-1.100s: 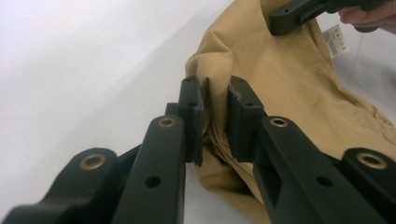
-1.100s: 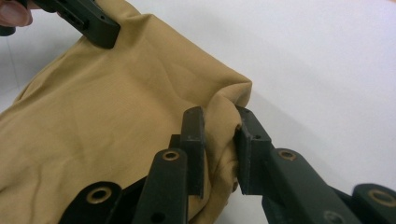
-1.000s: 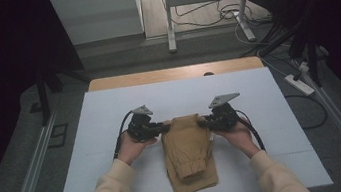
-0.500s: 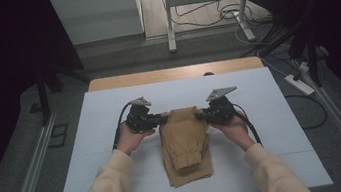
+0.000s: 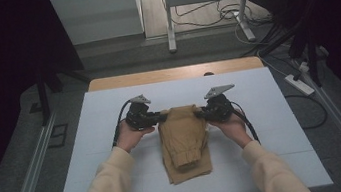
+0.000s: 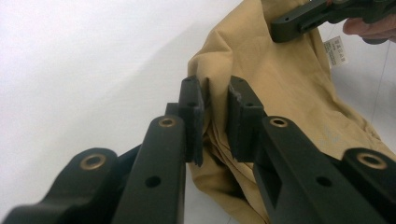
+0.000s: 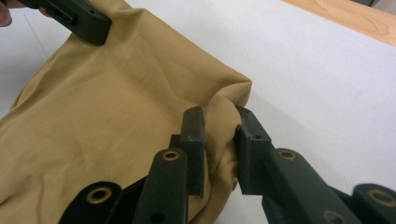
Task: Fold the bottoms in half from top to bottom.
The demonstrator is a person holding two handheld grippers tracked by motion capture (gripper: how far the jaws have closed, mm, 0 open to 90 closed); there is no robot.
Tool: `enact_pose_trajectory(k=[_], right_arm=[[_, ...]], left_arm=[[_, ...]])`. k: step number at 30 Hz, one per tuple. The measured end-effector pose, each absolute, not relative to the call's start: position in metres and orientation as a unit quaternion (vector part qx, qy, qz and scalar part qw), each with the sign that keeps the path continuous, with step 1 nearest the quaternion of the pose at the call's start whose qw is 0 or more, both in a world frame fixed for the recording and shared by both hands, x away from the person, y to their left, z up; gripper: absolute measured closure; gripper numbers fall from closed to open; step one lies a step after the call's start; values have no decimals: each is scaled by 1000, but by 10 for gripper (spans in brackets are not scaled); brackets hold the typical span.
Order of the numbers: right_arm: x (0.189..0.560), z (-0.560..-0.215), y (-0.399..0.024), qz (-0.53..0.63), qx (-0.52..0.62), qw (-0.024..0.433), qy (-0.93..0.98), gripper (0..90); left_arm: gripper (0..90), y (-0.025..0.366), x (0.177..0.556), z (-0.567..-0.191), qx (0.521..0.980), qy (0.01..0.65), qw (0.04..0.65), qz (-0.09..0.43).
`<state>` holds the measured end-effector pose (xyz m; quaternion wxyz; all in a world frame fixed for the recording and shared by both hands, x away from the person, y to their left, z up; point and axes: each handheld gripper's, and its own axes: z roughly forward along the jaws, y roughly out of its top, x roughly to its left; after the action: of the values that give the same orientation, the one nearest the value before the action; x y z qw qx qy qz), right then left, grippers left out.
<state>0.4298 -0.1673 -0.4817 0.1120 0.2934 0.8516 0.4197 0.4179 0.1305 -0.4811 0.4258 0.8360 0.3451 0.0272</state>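
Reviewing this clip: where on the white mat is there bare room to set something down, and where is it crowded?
Bare mat lies left of the left forearm out to the edge, right of the right forearm likewise, and in the far strip between the hand-held grippers and the wooden table edge. The centre is crowded: tan garment, left hand-held gripper, right hand-held gripper.

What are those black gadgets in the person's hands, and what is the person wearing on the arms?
Each hand holds a black gripper: the left gripper and right gripper each end in two flat black jaws on arms with brass-coloured rivets. Each carries a grey three-cornered plate on top and trails a black cable. The sleeves are long and pale cream.
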Motion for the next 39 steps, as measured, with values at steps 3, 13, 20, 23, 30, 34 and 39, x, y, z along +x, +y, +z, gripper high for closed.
enact_pose_trajectory(k=[3, 13, 20, 23, 30, 34, 39], right_arm=[[433, -481, -166, 419, 296, 114, 851, 752], [448, -476, -161, 414, 301, 127, 849, 752], [453, -477, -162, 411, 309, 135, 847, 752], [456, -478, -163, 407, 313, 137, 847, 752], [466, -477, -163, 406, 321, 143, 844, 752], [469, -478, -164, 403, 325, 146, 843, 752], [472, -479, -166, 401, 330, 150, 841, 752]], left_arm=[[775, 130, 421, -479, 837, 345, 424, 30], [775, 131, 435, -473, 836, 350, 422, 41], [774, 127, 444, -475, 836, 351, 418, 49], [774, 124, 449, -476, 838, 353, 414, 50], [773, 121, 459, -475, 837, 355, 411, 58], [771, 119, 463, -476, 838, 354, 410, 62], [770, 116, 466, -475, 839, 352, 410, 68]])
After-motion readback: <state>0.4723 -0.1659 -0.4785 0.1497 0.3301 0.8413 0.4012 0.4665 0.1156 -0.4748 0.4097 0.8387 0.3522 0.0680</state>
